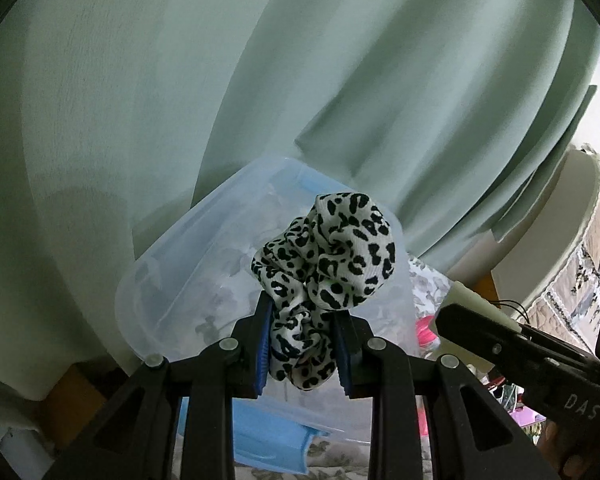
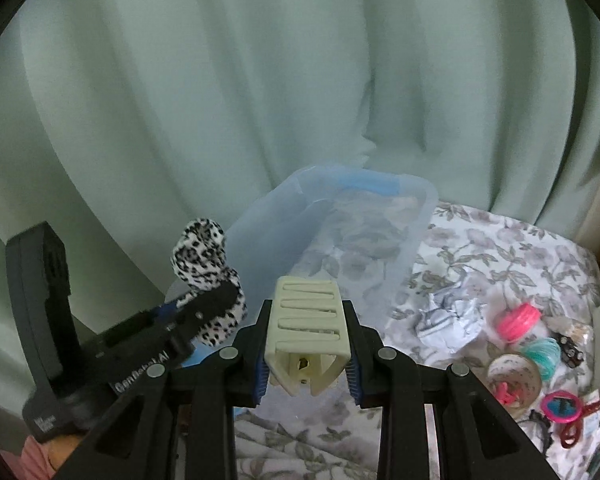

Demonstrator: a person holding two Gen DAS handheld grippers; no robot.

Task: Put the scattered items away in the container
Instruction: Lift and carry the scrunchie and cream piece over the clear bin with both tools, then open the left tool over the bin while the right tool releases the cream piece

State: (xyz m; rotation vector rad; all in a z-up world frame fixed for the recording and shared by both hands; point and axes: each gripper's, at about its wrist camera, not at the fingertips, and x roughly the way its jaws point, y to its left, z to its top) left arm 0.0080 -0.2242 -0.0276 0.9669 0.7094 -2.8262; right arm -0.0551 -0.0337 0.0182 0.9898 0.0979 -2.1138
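Observation:
My left gripper (image 1: pixel 304 344) is shut on a black-and-white leopard-print scrunchie (image 1: pixel 328 264), held above the near side of a clear plastic container (image 1: pixel 172 276) with blue handles. My right gripper (image 2: pixel 306 364) is shut on a cream hair claw clip (image 2: pixel 306 316), just in front of the same container (image 2: pixel 416 224). In the right wrist view the left gripper (image 2: pixel 204 300) and its scrunchie (image 2: pixel 200 256) sit to the left of the container. In the left wrist view the right gripper with the cream clip (image 1: pixel 476 304) shows at the right.
A floral cloth (image 2: pixel 500 252) covers the table. On it to the right lie crumpled paper (image 2: pixel 452 320), a pink hair tie (image 2: pixel 518 318), a teal hair tie (image 2: pixel 544 354), a round compact (image 2: pixel 512 380) and a pink ring (image 2: pixel 562 406). A pale green curtain (image 2: pixel 260 80) hangs behind.

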